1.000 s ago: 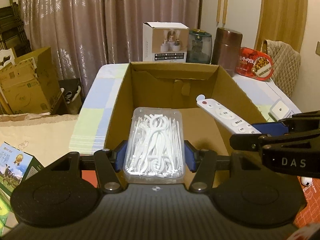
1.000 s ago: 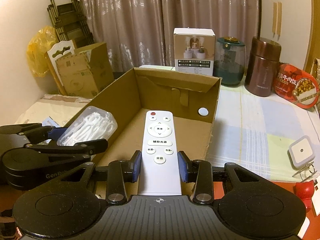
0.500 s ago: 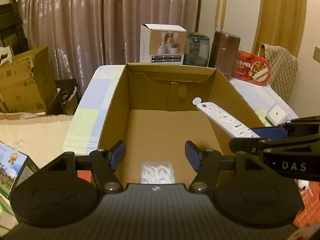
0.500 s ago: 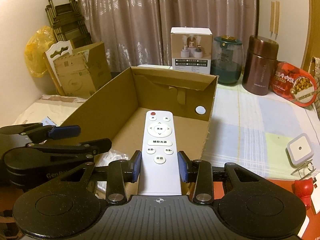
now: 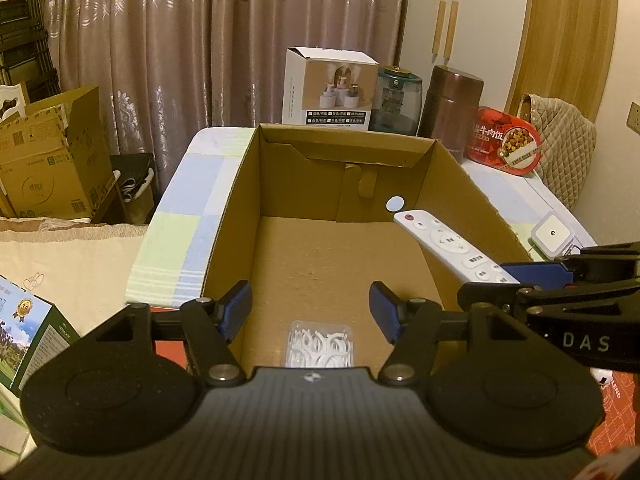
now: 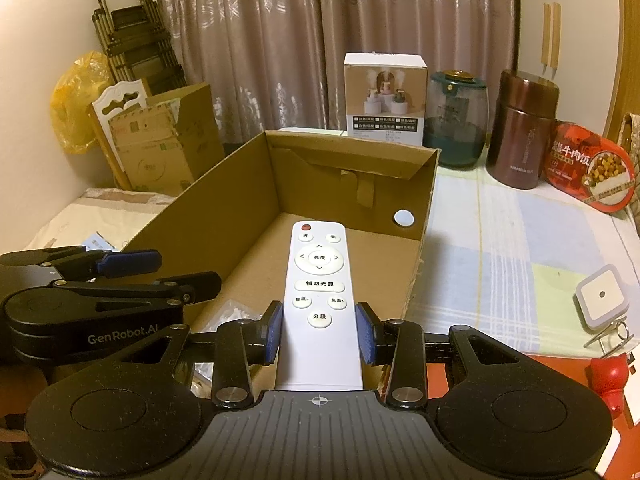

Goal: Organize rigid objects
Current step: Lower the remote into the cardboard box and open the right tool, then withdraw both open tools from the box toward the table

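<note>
Nearest, my left tongs (image 5: 311, 312) hang released above the near end of the box (image 5: 236, 200), blue pads spread with nothing between them. A second ago they clenched the floss case (image 5: 320, 344); half a second ago they had already let go; now the case lies flat on the box floor just below and ahead of them, so I judge that item stowed. To the right, my right tongs (image 6: 319, 332) are clenched on the remote (image 6: 319, 280), gripping its lower half from both sides, buttons up; this grasp has not altered across the last second. The remote is held above the box floor near the right wall, its red-button end pointing to the far wall, not yet touching the cardboard as far as I can tell. The remaining step, in my judgement, is to lower and release it beside the case; the floor ahead is bare, so there is room. Beyond the box, on the checked cloth of the worktop (image 6: 500, 240), stand a white carton (image 6: 386, 100), a green jar (image 6: 456, 128), a brown canister (image 6: 524, 132) and a red tin (image 6: 592, 176); a white square plug (image 6: 602, 296) lies nearer, at right. Curtains (image 6: 320, 40) close the view.
</note>
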Demonstrator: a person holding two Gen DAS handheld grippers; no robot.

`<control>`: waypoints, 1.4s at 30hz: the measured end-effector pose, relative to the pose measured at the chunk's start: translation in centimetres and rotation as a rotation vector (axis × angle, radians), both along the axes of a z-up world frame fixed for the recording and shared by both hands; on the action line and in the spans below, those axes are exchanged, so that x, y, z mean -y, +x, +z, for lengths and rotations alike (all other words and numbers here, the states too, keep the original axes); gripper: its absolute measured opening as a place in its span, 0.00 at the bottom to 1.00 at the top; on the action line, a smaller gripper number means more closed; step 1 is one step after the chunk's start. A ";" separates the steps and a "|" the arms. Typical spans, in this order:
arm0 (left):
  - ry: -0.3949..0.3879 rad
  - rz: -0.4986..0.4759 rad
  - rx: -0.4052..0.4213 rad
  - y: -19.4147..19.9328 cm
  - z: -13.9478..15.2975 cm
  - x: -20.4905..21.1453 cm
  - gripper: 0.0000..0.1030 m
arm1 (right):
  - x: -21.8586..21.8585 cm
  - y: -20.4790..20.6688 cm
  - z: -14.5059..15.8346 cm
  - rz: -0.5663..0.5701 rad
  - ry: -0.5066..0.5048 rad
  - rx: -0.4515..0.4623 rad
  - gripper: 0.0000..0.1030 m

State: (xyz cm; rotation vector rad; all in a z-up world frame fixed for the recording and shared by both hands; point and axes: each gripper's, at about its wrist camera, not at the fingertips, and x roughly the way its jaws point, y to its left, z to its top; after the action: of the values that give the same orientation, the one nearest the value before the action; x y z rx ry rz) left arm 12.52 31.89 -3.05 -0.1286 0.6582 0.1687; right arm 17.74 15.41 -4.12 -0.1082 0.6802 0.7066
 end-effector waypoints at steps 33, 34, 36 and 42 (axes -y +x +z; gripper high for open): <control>-0.054 0.007 0.047 -1.5 0.9 0.5 0.58 | 4.0 -2.3 2.8 -0.041 0.106 0.050 0.35; -0.056 0.006 0.053 -1.6 1.2 0.7 0.58 | 4.4 -2.7 3.1 -0.044 0.105 0.055 0.35; -0.057 0.002 0.065 -1.8 1.9 1.4 0.57 | 5.4 -3.5 3.5 -0.049 0.104 0.062 0.35; -0.073 -0.019 0.106 -3.8 4.1 4.7 0.58 | 9.0 -5.6 4.6 -0.092 0.105 0.064 0.35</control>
State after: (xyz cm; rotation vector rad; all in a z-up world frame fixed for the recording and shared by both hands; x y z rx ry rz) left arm 8.74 27.17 1.03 -0.2003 0.5595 0.1189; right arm 12.18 6.44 0.45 -0.0033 0.5818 0.6462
